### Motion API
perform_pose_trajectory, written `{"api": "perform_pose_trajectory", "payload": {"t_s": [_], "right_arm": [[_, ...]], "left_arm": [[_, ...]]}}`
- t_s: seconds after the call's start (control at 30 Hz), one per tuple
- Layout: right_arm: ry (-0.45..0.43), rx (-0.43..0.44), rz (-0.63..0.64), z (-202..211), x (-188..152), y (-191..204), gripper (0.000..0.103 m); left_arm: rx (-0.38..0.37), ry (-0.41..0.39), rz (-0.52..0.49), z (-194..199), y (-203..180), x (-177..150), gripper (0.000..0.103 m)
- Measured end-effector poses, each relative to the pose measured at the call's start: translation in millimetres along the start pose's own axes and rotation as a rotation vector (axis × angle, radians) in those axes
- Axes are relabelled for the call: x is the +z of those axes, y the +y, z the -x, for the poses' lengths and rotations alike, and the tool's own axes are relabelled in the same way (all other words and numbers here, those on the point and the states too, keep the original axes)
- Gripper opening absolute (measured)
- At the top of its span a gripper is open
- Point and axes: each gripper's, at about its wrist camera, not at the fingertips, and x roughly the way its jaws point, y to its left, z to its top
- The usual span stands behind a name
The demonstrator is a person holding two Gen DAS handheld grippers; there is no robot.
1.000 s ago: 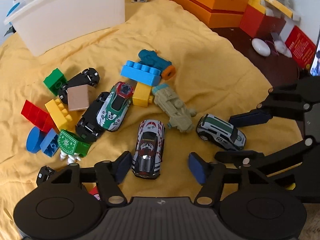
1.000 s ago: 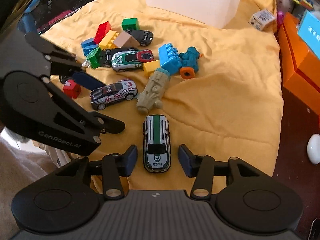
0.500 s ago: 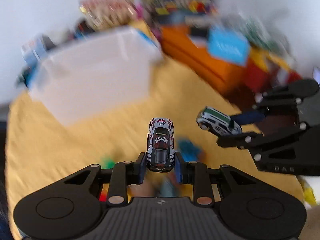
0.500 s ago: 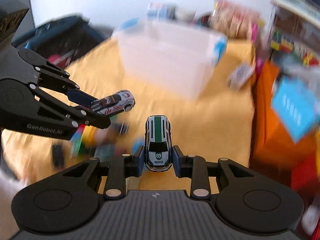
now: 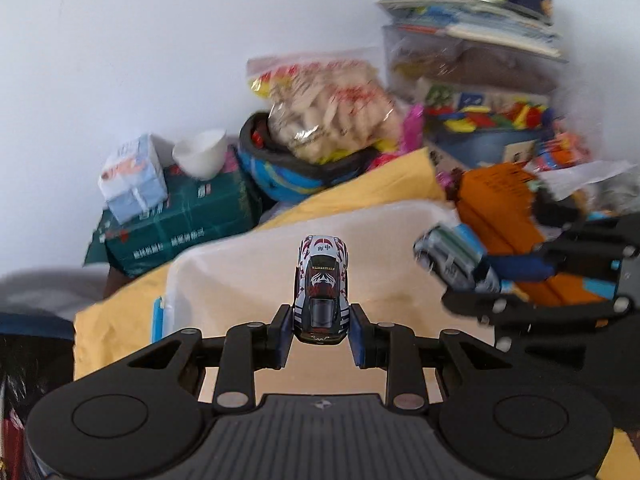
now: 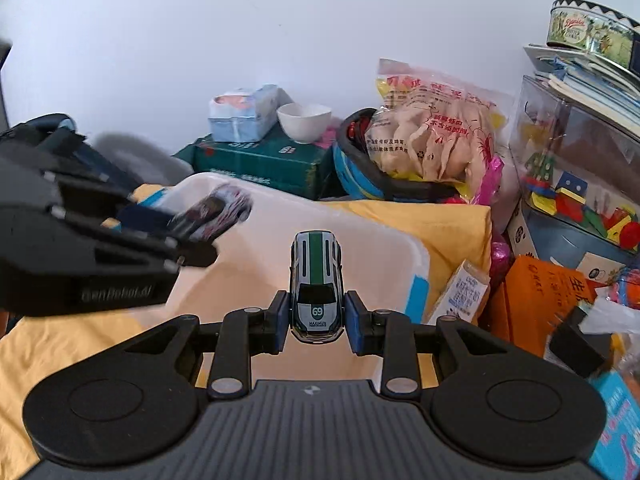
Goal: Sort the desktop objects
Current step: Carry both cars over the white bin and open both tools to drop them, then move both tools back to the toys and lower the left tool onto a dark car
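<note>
My left gripper (image 5: 319, 338) is shut on a white toy car with red and black flames (image 5: 321, 288), held in the air over the white plastic bin (image 5: 224, 276). My right gripper (image 6: 317, 326) is shut on a silver toy car with a green stripe and the number 69 (image 6: 316, 284), also held over the same bin (image 6: 408, 256). Each gripper shows in the other's view: the right one with its car (image 5: 456, 260) at right, the left one with its car (image 6: 216, 212) at left. The other toys on the cloth are out of view.
The bin stands on a yellow cloth (image 6: 436, 220). Behind it are a green box (image 6: 260, 160), a white bowl (image 6: 304, 116), a tissue pack (image 6: 244, 112), a snack bag (image 6: 432, 128), an orange box (image 6: 536, 300) and a clear box of blocks (image 6: 580, 192).
Both grippers closed on their cars on the cloth, lifted them, and carried them up and forward to above the white bin.
</note>
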Motion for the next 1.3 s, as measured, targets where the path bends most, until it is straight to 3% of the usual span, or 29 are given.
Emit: {"api": "perform_pose_trajectory", "payload": {"t_s": [0.1,0.17,0.23,0.33,0.47,0.5,0.73,0.9,0.97,1.13,1.3], "right_arm": [[0.044,-0.022,-0.012,-21,1,5,0.040],[0.052,-0.025,-0.020,-23,1,7,0.041],[0.041,-0.031,-0.013,-16,0,9,0.041],[0.013,-0.022,0.000,1,-2,13,0.041],[-0.108,-0.038,0.058,52,-19,17,0.041],[-0.108,-0.037,0.062,63,-28,16,0.041],[0.100,0.050,0.063,96,-123,11,0.041],[0.251,0.142,0.017,106,-184,27,0.042],[0.274,0.218,0.023,106,-195,40,0.040],[0.310,0.295,0.049,96,-199,70,0.041],[0.408,0.346,-0.179,70,-204,64,0.042]], "left_arm": [[0.036,0.024,0.015,-12,12,-9,0.036],[0.044,0.016,0.021,-7,17,-15,0.045],[0.036,0.002,0.020,5,20,-21,0.046],[0.048,-0.013,0.032,29,24,-32,0.048],[-0.013,-0.005,0.038,69,18,-71,0.072],[-0.023,0.006,0.027,74,13,-83,0.072],[-0.130,0.157,-0.079,91,-49,-171,0.071],[-0.183,0.212,-0.129,98,-80,-211,0.070],[-0.179,0.223,-0.115,100,-84,-220,0.070],[-0.163,0.251,-0.036,108,-78,-233,0.067],[-0.137,0.263,-0.024,120,-74,-248,0.066]]}}
